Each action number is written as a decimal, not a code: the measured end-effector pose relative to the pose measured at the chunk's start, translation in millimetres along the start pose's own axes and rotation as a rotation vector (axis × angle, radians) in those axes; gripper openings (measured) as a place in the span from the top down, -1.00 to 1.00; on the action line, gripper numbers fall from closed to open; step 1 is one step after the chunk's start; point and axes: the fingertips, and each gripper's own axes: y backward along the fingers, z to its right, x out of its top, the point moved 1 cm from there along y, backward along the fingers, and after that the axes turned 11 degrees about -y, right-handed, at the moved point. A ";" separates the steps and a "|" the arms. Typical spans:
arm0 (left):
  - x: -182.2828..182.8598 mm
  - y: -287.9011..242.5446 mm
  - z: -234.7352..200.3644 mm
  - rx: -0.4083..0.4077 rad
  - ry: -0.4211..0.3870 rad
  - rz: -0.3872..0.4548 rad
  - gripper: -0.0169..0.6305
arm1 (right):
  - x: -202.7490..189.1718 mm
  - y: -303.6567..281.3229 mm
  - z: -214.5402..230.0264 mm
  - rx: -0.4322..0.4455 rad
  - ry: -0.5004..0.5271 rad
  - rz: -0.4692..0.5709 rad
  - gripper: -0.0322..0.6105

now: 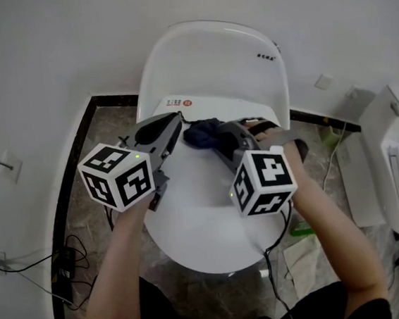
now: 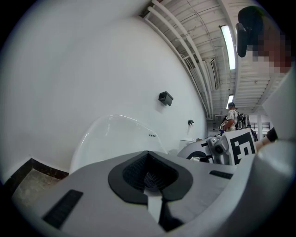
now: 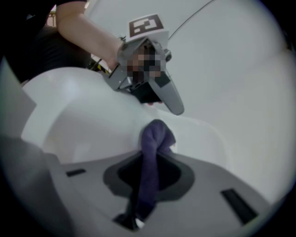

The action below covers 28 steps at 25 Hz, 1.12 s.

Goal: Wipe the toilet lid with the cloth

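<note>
A white toilet stands against the wall, its lid (image 1: 211,69) raised and a flat white top (image 1: 206,218) below it. My right gripper (image 1: 231,134) is shut on a dark blue cloth (image 1: 204,132) and holds it just above the back of the flat top, near the hinge. In the right gripper view the cloth (image 3: 155,139) sticks out bunched between the jaws of my right gripper (image 3: 147,173). My left gripper (image 1: 174,121) hovers just left of the cloth, jaws together and holding nothing. The left gripper (image 2: 149,175) points at the raised lid (image 2: 115,136).
A second white toilet unit (image 1: 398,163) stands at the right. Black cables (image 1: 55,266) lie on the brown floor at the left, below a wall socket (image 1: 9,168). Something green (image 1: 302,229) lies right of the bowl. A person (image 2: 231,118) stands far off.
</note>
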 end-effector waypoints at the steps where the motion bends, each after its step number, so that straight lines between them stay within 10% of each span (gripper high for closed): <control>1: -0.1 -0.1 0.0 0.000 0.001 -0.001 0.91 | 1.2 2.1 -2.6 0.002 0.001 0.002 0.68; 28: -0.7 1.0 0.1 0.005 -0.003 -0.005 0.91 | 26.6 64.0 -82.0 0.034 0.063 0.037 0.68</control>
